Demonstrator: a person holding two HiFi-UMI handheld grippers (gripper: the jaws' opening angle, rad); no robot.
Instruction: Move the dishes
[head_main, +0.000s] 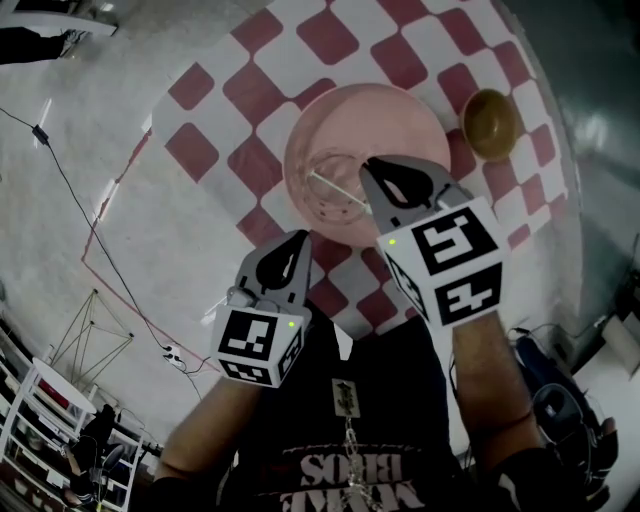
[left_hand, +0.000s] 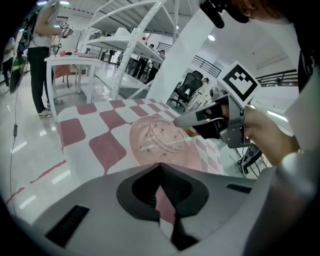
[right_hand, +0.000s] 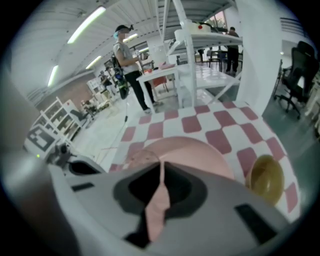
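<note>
Hovering over the near side of the pink plate (head_main: 400, 115), your right gripper (head_main: 372, 165) has its fingers pressed together on nothing, tips beside the clear glass dish (head_main: 330, 200) resting on that plate. Your left gripper (head_main: 298, 240) sits nearer you above the checkered worktop (head_main: 250, 90), fingers likewise closed and empty. The brown bowl (head_main: 490, 122) stands just right of the plate.
</note>
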